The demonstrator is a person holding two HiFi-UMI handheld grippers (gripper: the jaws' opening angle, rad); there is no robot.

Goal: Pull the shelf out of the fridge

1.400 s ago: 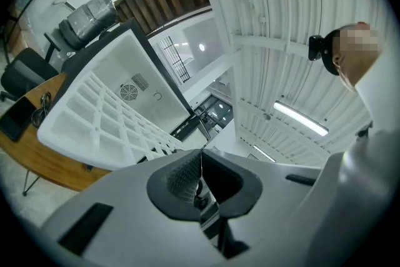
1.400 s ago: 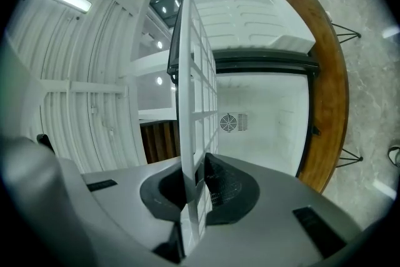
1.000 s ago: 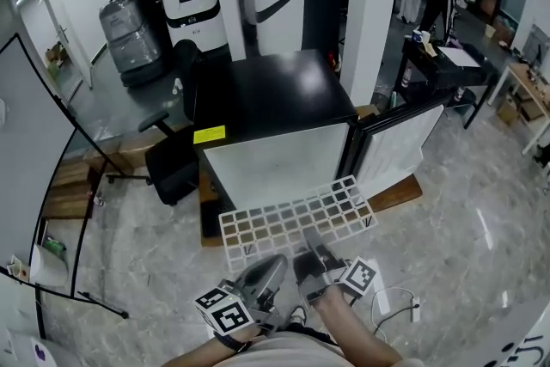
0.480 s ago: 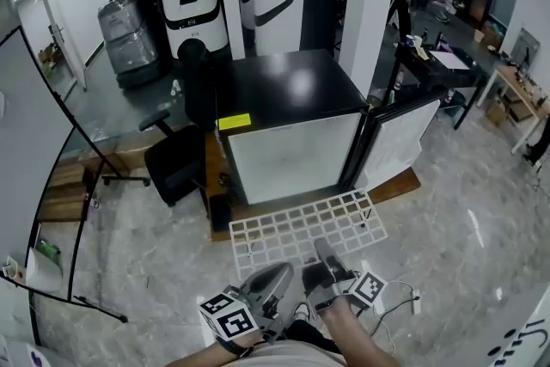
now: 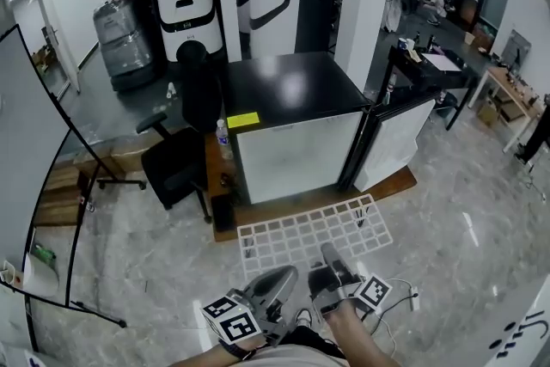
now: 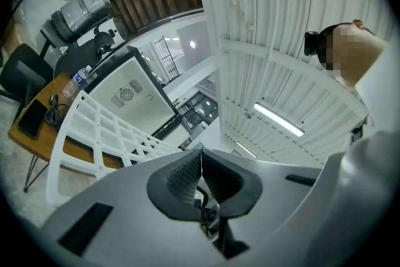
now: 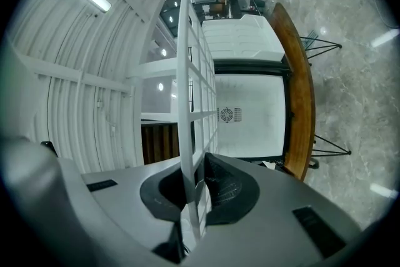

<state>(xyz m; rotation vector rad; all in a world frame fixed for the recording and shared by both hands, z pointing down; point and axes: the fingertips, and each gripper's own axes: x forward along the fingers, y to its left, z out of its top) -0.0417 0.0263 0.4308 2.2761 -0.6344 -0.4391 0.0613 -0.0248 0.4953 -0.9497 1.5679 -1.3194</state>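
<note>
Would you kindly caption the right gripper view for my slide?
Right gripper clamped on the edge of the white grid shelf, open white fridge beyond.

The shelf looks smooth white plastic, the fridge top glossy black, the floor polished stone.

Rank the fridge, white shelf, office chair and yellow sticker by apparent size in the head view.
1. fridge
2. white shelf
3. office chair
4. yellow sticker
Shelf over chair is unsure: the shelf is nearer the camera.
</note>
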